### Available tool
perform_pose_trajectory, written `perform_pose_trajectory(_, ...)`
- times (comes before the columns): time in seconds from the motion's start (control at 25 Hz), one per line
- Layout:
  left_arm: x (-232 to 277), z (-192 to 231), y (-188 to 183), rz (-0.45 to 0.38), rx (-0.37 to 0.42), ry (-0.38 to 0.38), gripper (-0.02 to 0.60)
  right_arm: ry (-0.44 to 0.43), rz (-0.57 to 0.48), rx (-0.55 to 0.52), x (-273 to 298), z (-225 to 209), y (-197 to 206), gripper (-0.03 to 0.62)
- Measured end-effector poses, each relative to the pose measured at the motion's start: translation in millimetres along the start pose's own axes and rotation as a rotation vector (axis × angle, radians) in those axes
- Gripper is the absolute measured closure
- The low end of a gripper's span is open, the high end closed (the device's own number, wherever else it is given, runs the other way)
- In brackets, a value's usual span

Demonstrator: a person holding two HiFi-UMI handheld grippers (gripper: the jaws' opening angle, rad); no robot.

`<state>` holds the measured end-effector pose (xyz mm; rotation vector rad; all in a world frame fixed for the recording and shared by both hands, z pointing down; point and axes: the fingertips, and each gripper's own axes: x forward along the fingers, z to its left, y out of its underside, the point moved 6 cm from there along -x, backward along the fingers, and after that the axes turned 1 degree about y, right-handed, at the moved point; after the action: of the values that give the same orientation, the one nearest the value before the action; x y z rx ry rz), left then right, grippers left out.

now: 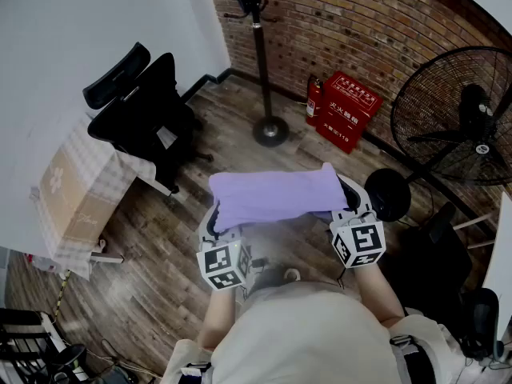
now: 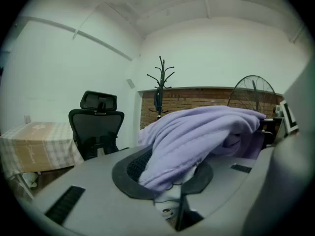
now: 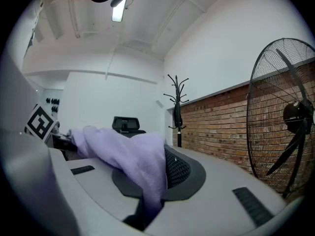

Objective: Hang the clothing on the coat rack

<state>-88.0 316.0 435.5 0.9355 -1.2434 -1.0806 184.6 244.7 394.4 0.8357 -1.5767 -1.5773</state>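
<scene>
place: office | signs: desk chair [image 1: 142, 109], coat rack [image 1: 261, 58], brick wall [image 1: 360, 18], floor fan [image 1: 458, 117]

A lilac garment [image 2: 197, 136] is pinched between the jaws of the left gripper [image 2: 170, 178] and is draped away to the right. Behind it, a black office chair [image 2: 97, 124], a coat rack [image 2: 160, 90] against a brick wall [image 2: 197, 102] and a fan [image 2: 252, 92] are seen.

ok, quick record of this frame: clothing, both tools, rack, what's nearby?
clothing: purple clothing, held up, spanning both tools
left tool: shut on one end of it
right tool: shut on the other end
coat rack: upright by the brick wall, ahead; clothing not yet on it
nearby: office chair to the left, fan to the right, red box at the wall
</scene>
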Motion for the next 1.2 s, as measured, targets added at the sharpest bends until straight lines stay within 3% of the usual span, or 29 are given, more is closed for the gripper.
perform_pose_trajectory(0.44, -39.2, -9.6, 7.1, -0.033, -0.004, 0.010, 0.508, 0.005, -0.027, -0.009, -43.3, 13.0, -2.6, 0.574)
perform_pose_trajectory(1.2, -55.2, -11.0, 9.8, -0.053, -0.037, -0.040, 0.508, -0.083, -0.053, -0.003, -46.5, 20.1, -10.0, 0.572)
